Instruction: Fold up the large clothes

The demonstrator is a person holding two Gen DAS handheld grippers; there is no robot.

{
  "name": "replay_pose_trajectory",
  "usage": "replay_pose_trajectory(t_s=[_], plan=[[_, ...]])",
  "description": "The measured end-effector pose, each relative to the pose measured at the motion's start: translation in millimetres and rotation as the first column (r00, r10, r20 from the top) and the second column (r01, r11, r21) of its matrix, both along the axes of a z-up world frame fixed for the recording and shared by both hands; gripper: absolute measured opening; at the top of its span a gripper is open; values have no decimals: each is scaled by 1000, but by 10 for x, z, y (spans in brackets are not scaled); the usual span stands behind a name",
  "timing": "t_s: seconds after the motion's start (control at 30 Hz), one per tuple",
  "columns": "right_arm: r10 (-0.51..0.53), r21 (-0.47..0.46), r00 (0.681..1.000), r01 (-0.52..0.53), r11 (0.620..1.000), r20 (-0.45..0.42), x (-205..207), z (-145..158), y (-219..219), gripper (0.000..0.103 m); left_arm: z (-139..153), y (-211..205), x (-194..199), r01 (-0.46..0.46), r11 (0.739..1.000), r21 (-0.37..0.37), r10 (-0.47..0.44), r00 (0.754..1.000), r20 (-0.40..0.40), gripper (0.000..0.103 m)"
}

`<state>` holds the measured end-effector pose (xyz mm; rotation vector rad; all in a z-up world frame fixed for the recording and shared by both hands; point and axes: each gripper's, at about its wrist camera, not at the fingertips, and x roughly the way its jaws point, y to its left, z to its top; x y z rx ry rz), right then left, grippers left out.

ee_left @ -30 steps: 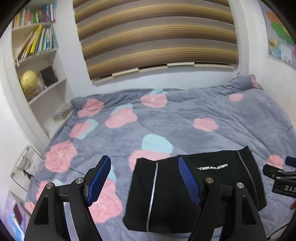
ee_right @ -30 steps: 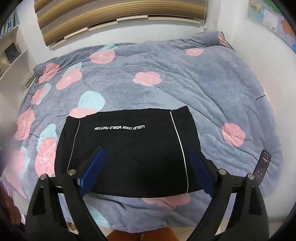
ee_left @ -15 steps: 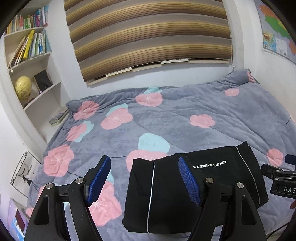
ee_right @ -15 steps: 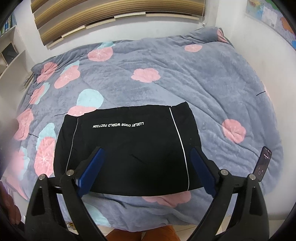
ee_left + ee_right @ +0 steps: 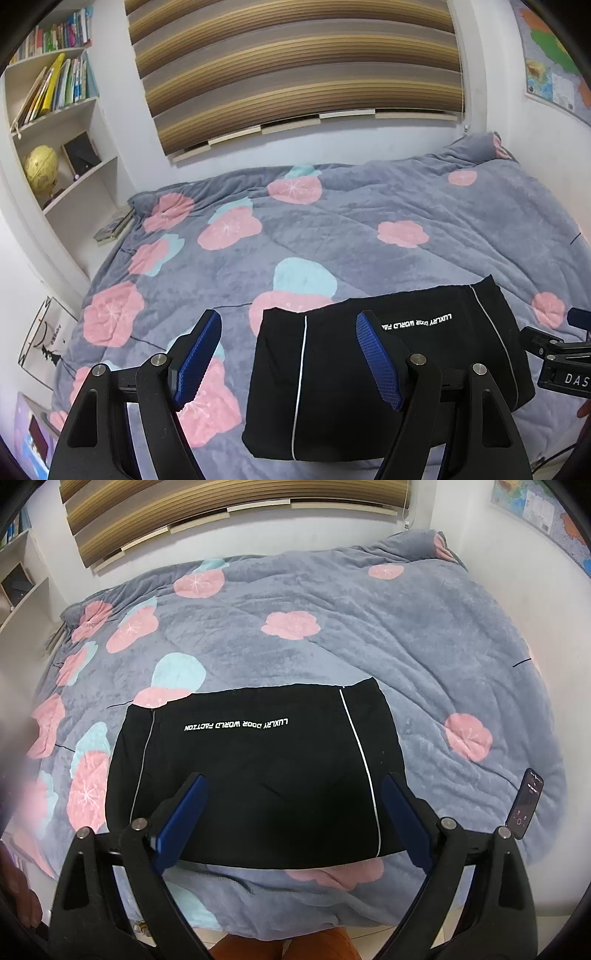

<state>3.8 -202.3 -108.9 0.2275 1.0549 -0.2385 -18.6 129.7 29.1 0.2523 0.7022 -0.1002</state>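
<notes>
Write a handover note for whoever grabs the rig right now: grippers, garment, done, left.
Left gripper: open, empty, hovering above the garment's left edge.
Right gripper: open, empty, hovering above its near half.
Black garment: flat, compact rectangle near the front edge of the bed, printed text facing up, neither gripper touching it.
Phone: on the bed's right edge, clear of the garment.
Done: garment looks folded.
Left: probably nothing, or one more fold if a smaller bundle is wanted.
</notes>
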Motion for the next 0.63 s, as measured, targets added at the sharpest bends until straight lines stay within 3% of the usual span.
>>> replay_pose_trajectory(t_s=[0.13,0.47,0.63], plan=[[-4,38,1000,4,999,-4,8,-6,-1,94,-24,50,36,-19,1000,-17,18,1000,-15,77],[-6,17,1000,6,1000,-17,42,-59,62,94,-165,216,191,-49,995,-91,41,995,-93,77],[-23,-2,999,23,1000,-22,45,-82,98,94,-171,329,214,-65,992,-107,62,998,-28,77]])
